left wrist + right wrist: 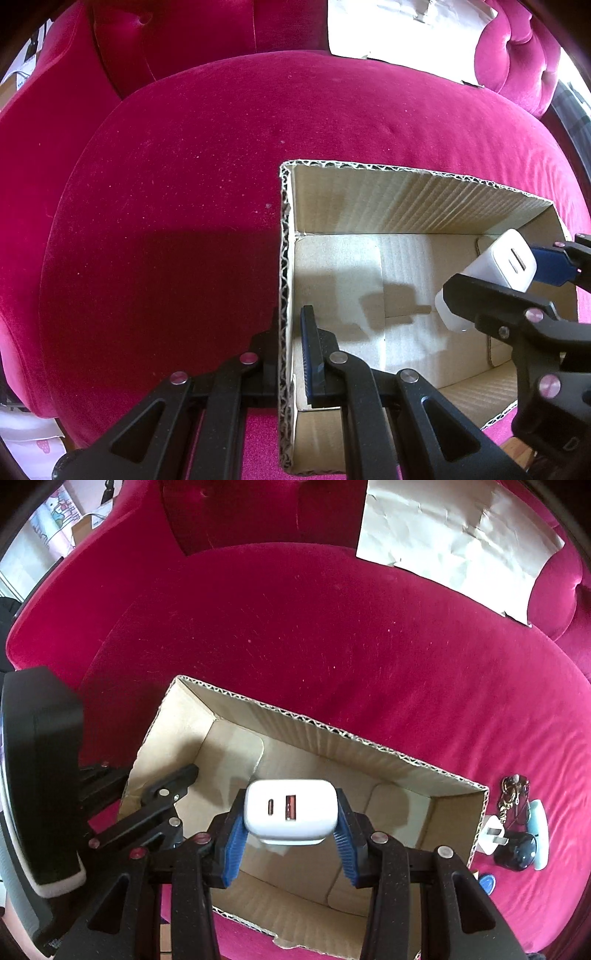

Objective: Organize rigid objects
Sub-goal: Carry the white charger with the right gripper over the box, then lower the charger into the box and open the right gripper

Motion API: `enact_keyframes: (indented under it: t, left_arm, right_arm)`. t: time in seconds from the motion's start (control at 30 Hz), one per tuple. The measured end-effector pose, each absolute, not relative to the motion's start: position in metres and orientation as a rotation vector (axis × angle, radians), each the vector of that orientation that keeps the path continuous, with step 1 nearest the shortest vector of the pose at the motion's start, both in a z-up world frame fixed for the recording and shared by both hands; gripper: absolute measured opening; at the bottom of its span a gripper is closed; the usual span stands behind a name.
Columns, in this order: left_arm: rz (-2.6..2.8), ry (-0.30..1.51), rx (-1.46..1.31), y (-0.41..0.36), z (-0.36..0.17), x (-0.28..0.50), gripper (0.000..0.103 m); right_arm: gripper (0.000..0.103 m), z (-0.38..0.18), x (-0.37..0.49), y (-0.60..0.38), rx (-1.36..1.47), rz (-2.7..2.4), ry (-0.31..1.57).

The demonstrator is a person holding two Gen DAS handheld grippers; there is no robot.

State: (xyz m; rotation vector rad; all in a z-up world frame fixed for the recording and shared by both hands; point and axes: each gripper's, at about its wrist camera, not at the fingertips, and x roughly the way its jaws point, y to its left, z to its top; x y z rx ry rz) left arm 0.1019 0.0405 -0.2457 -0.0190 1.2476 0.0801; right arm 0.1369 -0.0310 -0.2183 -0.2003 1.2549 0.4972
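Observation:
An open cardboard box (406,199) sits on a magenta velvet seat (166,184). My left gripper (290,325) is shut on the box's left wall (284,258), one finger outside and one inside. My right gripper (290,823) is shut on a white two-port charger (290,810) between its blue pads (232,845) and holds it above the box's inside, ports facing the camera. The left wrist view shows the same charger (495,266) at the right, over the box floor. In the right wrist view, the left gripper (147,775) clamps the box (332,738) at its left end.
Right of the box on the seat lie a white plug adapter (493,836), a key bunch (511,794), a black round object (517,849) and a pale blue piece (539,834). A crumpled paper sheet (454,542) lies at the back right. The box holds nothing.

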Motion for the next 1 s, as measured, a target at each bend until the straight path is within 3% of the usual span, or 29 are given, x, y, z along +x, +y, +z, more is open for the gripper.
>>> enact_keyframes:
  t: [0.13, 0.23, 0.4, 0.6, 1.0]
  left_arm:
    - [0.079, 1.250, -0.020, 0.041, -0.246, 0.102, 0.008]
    - [0.083, 1.249, -0.017, 0.040, -0.246, 0.102, 0.008]
    - [0.085, 1.250, -0.027, 0.042, -0.248, 0.103, 0.009]
    - [0.088, 1.250, -0.020, 0.041, -0.250, 0.103, 0.009]
    - [0.090, 1.250, -0.008, 0.035, -0.243, 0.104, 0.009]
  right_arm:
    - [0.046, -0.216, 0.138, -0.030, -0.190, 0.497, 1.252]
    - [0.051, -0.210, 0.137, -0.032, -0.186, 0.495, 1.232]
    - [0.080, -0.204, 0.130, -0.035, -0.204, 0.468, 1.206]
    - [0.097, -0.203, 0.132, -0.045, -0.184, 0.443, 1.212]
    - [0.101, -0.193, 0.129, -0.055, -0.217, 0.446, 1.182]
